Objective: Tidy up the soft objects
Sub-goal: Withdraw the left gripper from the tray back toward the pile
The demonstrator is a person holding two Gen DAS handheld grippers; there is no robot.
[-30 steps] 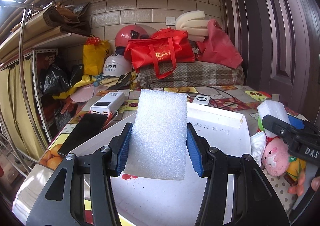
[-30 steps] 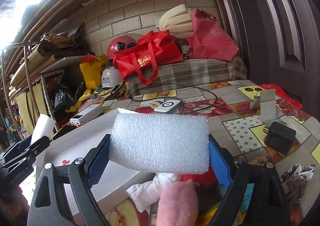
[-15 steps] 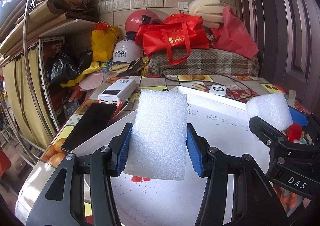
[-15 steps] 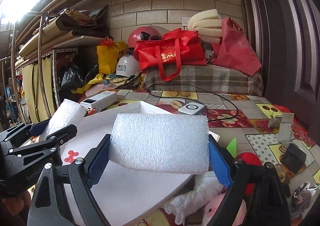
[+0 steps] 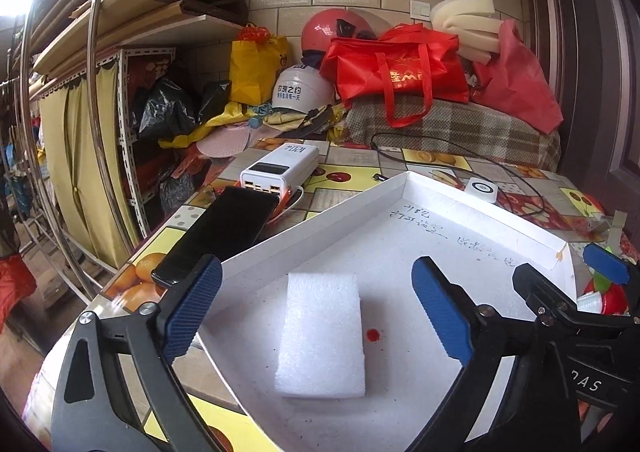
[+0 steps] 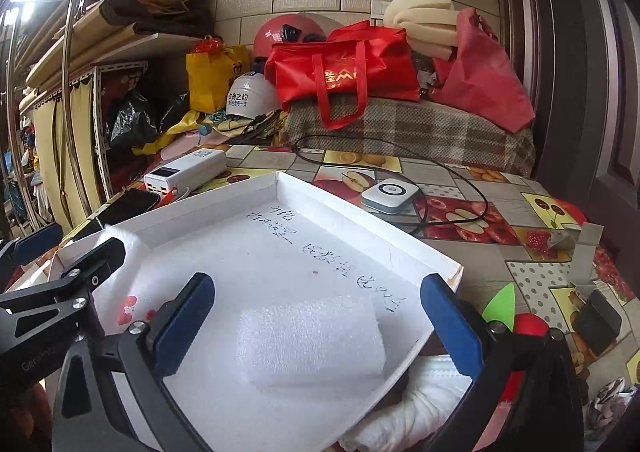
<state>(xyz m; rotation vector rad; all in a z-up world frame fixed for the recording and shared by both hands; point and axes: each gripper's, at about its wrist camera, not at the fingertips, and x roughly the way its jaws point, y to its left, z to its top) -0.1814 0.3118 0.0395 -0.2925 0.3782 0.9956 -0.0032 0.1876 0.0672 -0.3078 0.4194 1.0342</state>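
A white foam block (image 5: 322,334) lies flat in the shallow white tray (image 5: 360,196). My left gripper (image 5: 316,316) is open above it, its blue pads wide on either side and not touching. A second white foam block (image 6: 312,344) lies in the same tray (image 6: 340,204) near its right front edge. My right gripper (image 6: 316,326) is open over that block, pads apart and empty. The right gripper's black body (image 5: 576,324) shows at the right of the left wrist view, and the left gripper's body (image 6: 52,300) at the left of the right wrist view.
A black phone (image 5: 218,230) and white power bank (image 5: 280,172) lie left of the tray. A white charger (image 6: 390,192) with black cable sits behind it. White cloth (image 6: 408,408), a red and green toy (image 6: 520,316) and a black box (image 6: 598,322) lie to the right.
Both grippers have opened and let go of their foam blocks, which now lie in the tray. Both grippers have moved forward over the tray.
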